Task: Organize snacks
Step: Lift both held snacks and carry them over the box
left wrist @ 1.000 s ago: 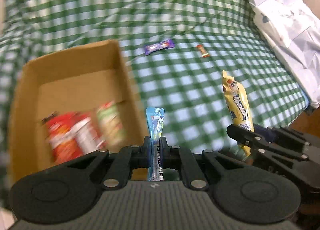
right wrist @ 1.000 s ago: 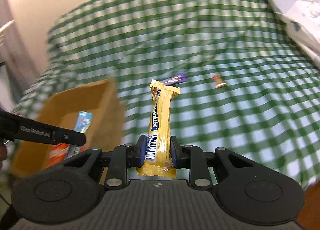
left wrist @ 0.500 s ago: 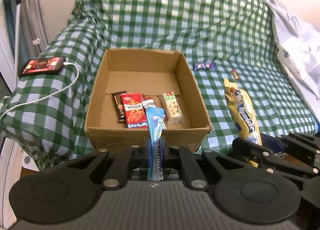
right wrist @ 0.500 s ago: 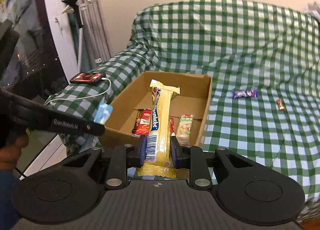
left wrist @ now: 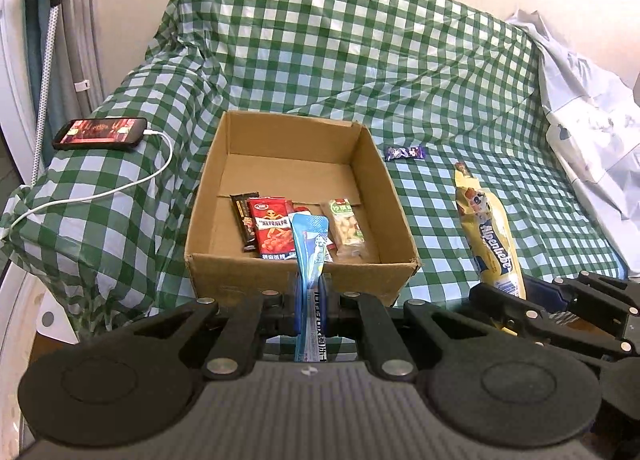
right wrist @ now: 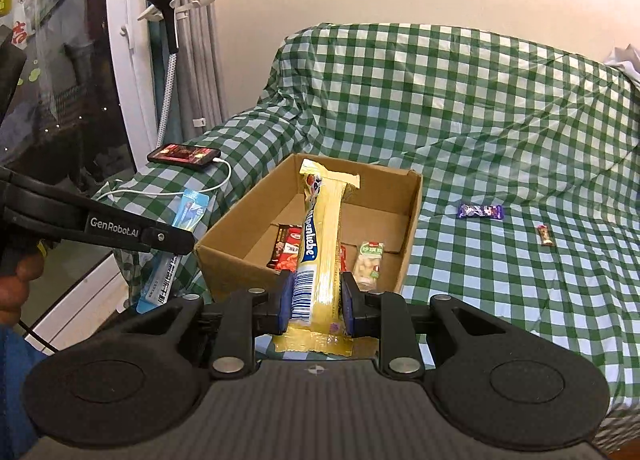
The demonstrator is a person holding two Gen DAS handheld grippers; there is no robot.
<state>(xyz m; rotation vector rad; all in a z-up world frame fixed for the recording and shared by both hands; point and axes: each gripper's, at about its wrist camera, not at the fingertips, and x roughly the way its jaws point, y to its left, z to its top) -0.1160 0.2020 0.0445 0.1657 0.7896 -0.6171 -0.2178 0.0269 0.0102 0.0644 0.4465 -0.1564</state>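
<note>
In front of the open brown cardboard box [left wrist: 394, 196] that sits on the green-and-white checked cloth [left wrist: 360, 60], the left gripper [left wrist: 310, 296] is clamped on a slim blue plastic snack sachet [left wrist: 310, 252], and the right gripper [right wrist: 314, 296] pinches a long yellow wrapped candy roll [right wrist: 322, 236] near its lower end, both packets standing up from the jaws. Inside the box a dark brown bar [left wrist: 245, 220], a red snack packet [left wrist: 272, 228] and a clear green-topped packet of nuts [left wrist: 347, 228] lie side by side toward the near wall. On the cloth to the right of the box lie a small purple wrapped candy [right wrist: 480, 212] and, farther right, a tiny brown-and-red one [right wrist: 545, 235], well apart from the box, while a black phone [left wrist: 100, 133] on a white cable rests on the covered armrest to the left.
</note>
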